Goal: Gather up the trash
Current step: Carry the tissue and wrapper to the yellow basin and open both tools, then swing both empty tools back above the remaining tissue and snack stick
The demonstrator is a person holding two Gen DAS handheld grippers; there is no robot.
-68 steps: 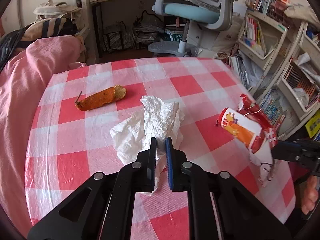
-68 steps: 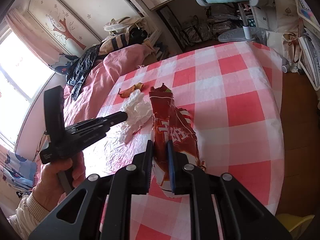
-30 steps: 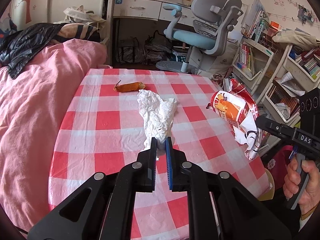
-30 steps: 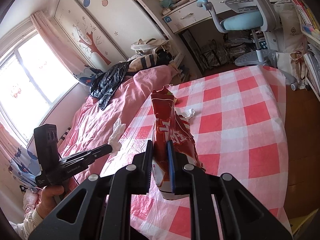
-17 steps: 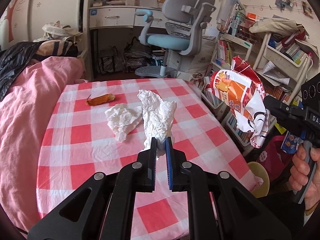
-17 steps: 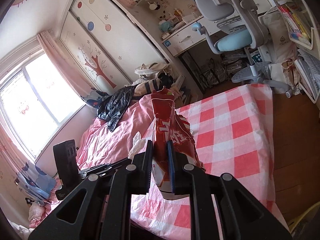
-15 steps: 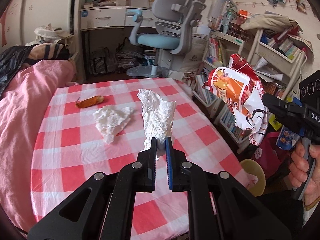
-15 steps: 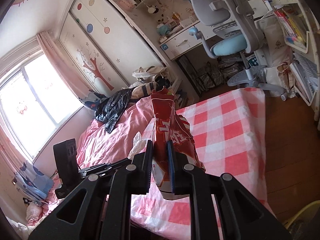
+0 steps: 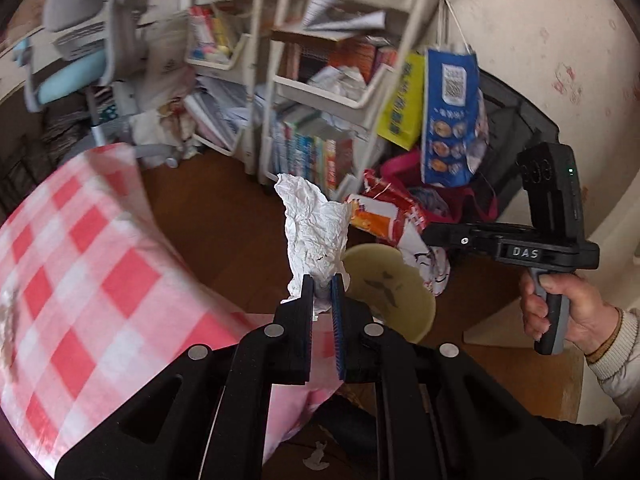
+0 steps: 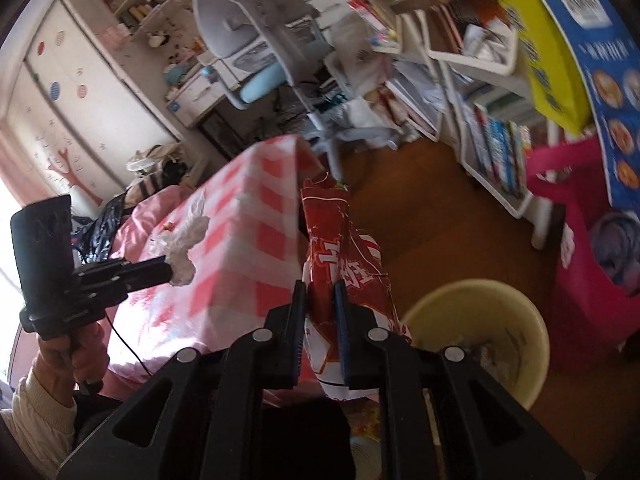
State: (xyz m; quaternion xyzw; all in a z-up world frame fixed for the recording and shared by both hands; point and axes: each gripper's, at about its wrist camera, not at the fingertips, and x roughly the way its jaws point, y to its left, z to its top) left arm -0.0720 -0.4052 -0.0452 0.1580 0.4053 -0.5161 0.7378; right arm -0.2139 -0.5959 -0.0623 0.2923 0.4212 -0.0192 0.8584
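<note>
Wooden floor [image 9: 224, 216] lies below, with the checkered desk [image 9: 80, 280] at my left and a yellow bin [image 10: 476, 344] standing on it. My left gripper [image 9: 322, 292] is closed on a crumpled white tissue [image 9: 314, 232], held in the air near the bin. My right gripper [image 10: 320, 300] pinches a red snack bag [image 10: 340, 256] just beside the bin's rim.

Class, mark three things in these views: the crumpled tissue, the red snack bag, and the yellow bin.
crumpled tissue [image 9: 314, 226], left wrist view, middle of the wad.
red snack bag [image 10: 340, 252], right wrist view, printed front.
yellow bin [image 10: 532, 332], right wrist view, far rim.
</note>
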